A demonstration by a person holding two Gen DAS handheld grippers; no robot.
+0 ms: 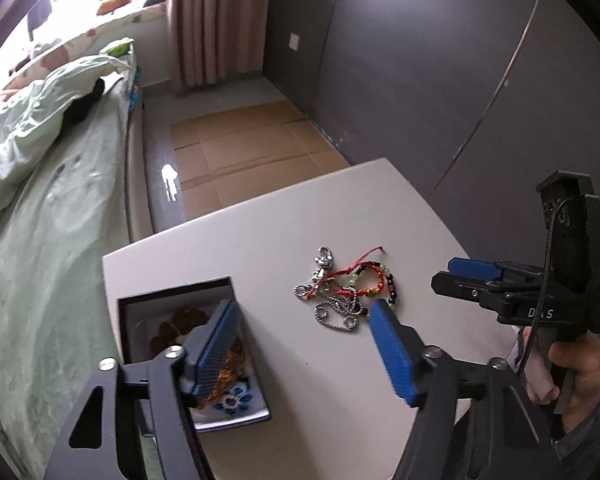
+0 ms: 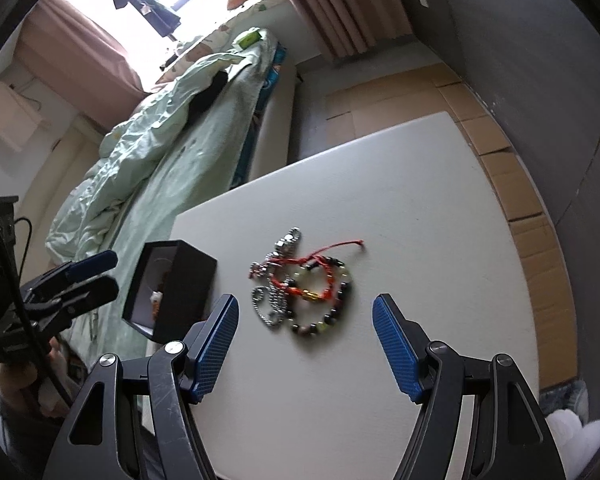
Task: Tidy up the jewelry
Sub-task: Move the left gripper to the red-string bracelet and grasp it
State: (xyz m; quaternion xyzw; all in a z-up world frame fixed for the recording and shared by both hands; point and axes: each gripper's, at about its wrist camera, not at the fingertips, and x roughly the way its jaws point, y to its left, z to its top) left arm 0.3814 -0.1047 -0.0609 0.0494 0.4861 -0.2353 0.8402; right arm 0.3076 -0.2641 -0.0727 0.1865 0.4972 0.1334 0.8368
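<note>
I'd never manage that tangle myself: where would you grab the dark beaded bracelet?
Probably the beaded bracelet at its outer arc, nearest the right tongs, coming from above. There the beads lie clear of the silver chain and red cord; elsewhere the pieces overlap.

Your table point(image 2: 380, 208) looks smooth and matt, a plain white top. The chain point(image 2: 276, 280) is shiny metal. The string bracelet point(image 2: 320, 258) is red thread, and the bead bracelet point(image 2: 332, 312) has glossy round beads. The box point(image 2: 188, 284) is matt black, like card. Your gripper pads point(image 2: 392, 344) are blue, ribbed and look rubbery. The bed cover point(image 2: 160, 168) is soft, wrinkled cloth. Brown cardboard point(image 1: 244, 152) lies on the floor.
</note>
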